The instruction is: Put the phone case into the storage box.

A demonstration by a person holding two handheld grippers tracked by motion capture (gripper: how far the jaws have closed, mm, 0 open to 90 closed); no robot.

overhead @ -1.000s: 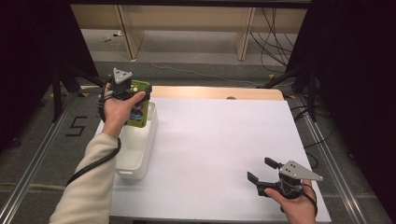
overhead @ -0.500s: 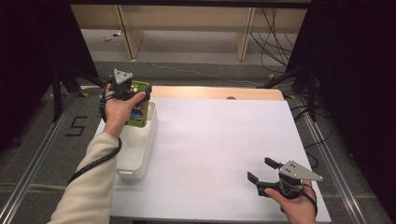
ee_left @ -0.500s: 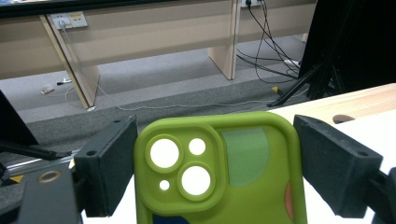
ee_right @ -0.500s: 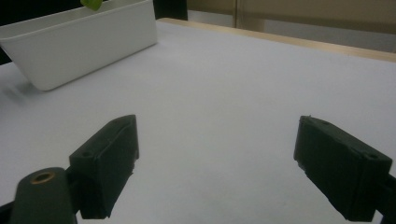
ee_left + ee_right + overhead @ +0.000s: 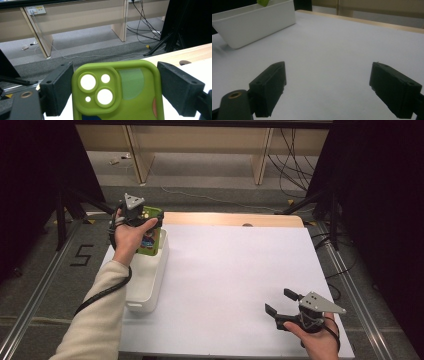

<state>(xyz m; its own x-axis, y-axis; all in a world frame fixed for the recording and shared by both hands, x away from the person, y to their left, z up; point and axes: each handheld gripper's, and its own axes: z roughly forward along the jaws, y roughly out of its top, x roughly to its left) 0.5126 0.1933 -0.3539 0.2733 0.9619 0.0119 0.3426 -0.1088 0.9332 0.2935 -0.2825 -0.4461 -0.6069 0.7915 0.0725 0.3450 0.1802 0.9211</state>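
High view: green phone case held over white bin.

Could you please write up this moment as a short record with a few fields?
held item: green phone case, camera cut-outs facing the left gripper's camera
left gripper: shut on the case, above the far end of the white bin
right gripper: open, nothing between the jaws, near the table's front right corner
table: white sheet over it, wooden strip along the far edge
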